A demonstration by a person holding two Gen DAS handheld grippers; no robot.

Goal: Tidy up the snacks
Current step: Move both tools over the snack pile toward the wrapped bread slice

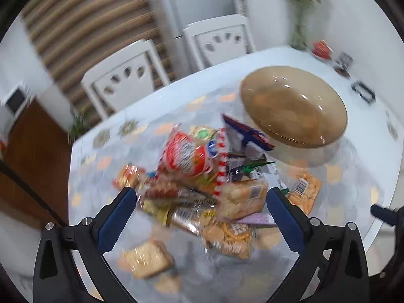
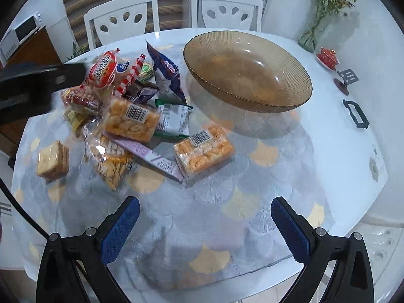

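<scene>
hovering my left gripper [image 1: 202, 197] spread wide over the heaped snack packets [image 1: 202, 176], right gripper [image 2: 205, 210] likewise released; ribbed amber glass bowl [image 2: 247, 73] waits empty.

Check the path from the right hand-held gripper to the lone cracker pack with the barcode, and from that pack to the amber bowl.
Nothing visible blocks either leg. The right hand-held gripper faces only bare tablecloth before the cracker pack, and open cloth lies between that pack and the amber bowl. The snack pile sits to the left.
</scene>
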